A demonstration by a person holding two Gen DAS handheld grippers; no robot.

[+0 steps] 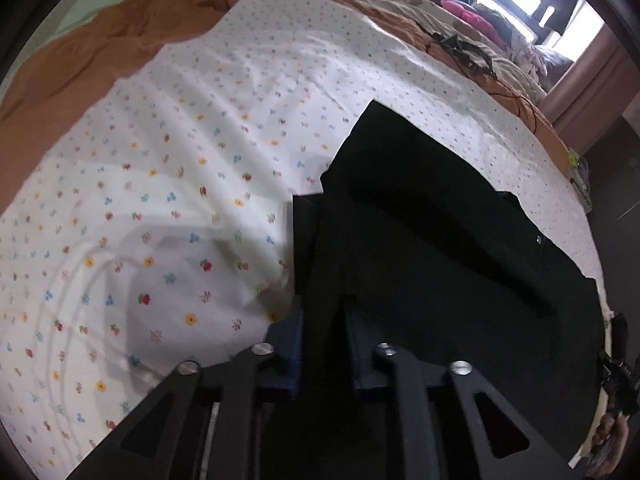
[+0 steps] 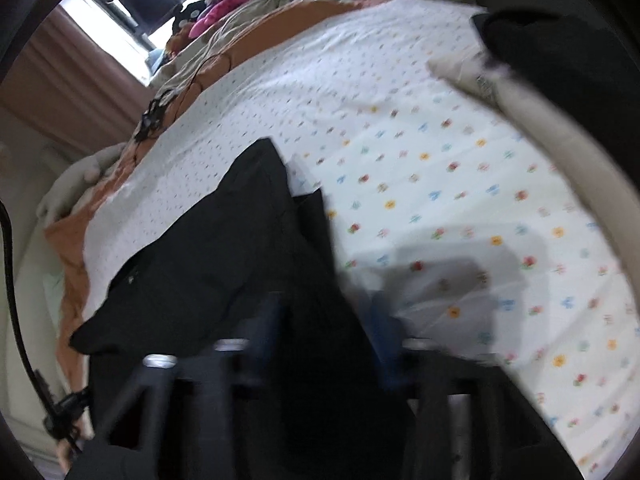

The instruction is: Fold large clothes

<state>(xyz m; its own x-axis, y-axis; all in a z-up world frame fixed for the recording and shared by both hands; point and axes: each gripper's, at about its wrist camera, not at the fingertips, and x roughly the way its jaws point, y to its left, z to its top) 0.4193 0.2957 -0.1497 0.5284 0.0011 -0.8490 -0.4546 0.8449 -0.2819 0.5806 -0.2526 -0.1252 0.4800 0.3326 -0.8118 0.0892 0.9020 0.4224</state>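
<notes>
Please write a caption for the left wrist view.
Left gripper shut on black garment lying on flowered sheet.

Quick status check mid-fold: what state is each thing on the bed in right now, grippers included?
Black garment: partly folded, lying on the floral sheet, its near edge between both grippers' fingers.
Floral sheet: spread over the bed, lightly wrinkled.
Orange blanket: rumpled beneath the sheet.
Left gripper: shut on the black garment.
Right gripper: shut on the black garment; view blurred.
</notes>
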